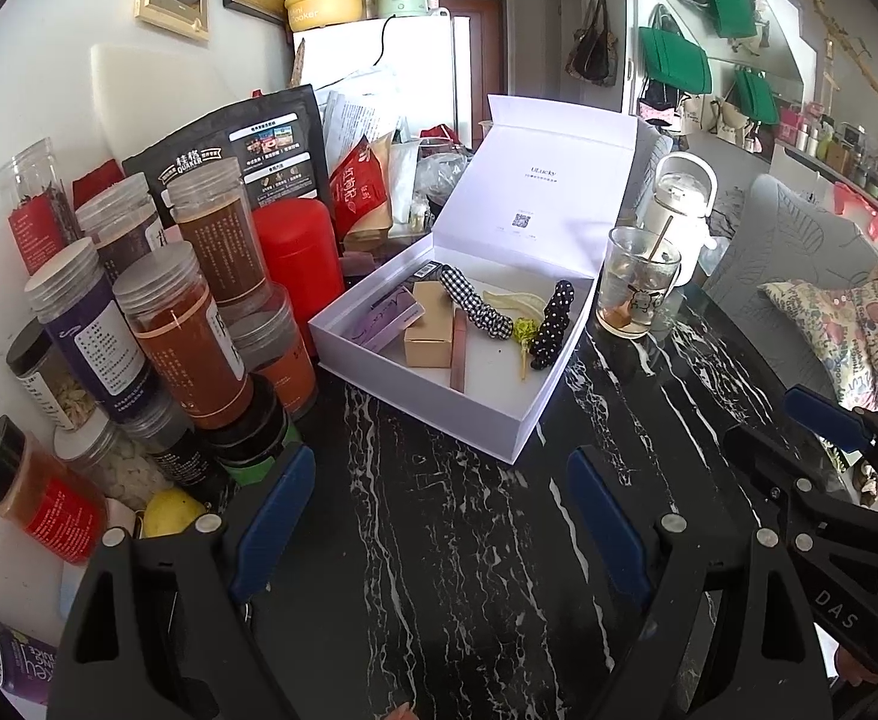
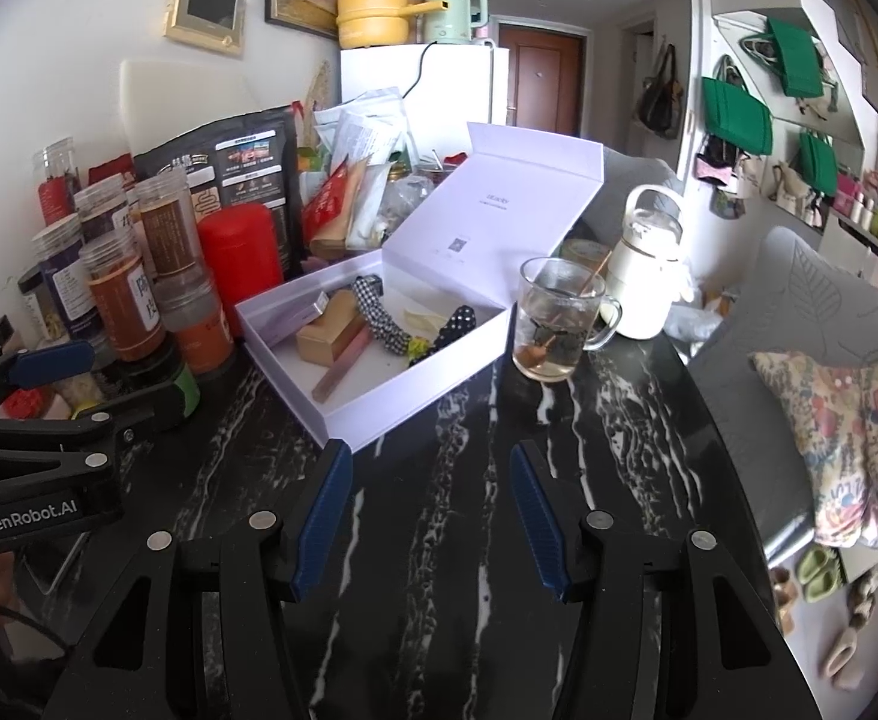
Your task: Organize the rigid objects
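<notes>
Ahead of the blue-padded black left gripper (image 1: 439, 516) a black table (image 1: 439, 570) carries white marble veins. Beyond it, the white box (image 1: 439, 402) holds a tan carton (image 1: 430, 324), a black-and-white checked scrunchie (image 1: 475, 300) and a black one (image 1: 553, 318) (white dots). Left: a red canister (image 1: 301, 252).

Bare bench (image 1: 439, 540) lies open up to the white box (image 1: 439, 414); stacked jars (image 1: 187, 330) crowd its left, a glass mug (image 1: 637, 288) its right
</notes>
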`<state>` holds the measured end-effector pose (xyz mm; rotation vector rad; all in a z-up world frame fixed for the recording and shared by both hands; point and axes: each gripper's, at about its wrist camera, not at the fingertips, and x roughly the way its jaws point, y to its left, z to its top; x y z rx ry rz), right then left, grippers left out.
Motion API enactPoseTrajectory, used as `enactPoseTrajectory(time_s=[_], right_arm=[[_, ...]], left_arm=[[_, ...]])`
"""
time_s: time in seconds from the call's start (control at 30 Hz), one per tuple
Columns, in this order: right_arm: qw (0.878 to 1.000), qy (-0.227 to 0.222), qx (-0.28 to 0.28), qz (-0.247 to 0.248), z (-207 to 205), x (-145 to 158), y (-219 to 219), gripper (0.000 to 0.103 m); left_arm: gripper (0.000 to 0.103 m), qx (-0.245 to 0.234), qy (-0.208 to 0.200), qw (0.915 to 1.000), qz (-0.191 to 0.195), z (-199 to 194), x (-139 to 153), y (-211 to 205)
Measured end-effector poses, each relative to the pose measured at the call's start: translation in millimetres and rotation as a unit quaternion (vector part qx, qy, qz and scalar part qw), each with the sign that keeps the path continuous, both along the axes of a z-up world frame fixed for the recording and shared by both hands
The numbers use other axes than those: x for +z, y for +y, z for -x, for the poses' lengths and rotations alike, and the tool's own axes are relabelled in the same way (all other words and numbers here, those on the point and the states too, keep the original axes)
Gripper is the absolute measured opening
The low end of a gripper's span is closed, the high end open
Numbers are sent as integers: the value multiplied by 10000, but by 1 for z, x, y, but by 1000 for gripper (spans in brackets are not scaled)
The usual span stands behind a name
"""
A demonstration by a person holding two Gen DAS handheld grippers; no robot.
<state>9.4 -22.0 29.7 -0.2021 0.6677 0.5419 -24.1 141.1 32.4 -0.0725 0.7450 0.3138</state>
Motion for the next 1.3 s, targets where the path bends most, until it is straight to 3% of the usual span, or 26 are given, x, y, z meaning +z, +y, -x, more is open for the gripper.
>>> enactPoseTrajectory(time_s=[1.3], right_arm=[[9998, 16, -190, 28, -5, 4, -11, 55]], left_arm=[[87, -341, 191, 9992, 28, -4, 4, -14]])
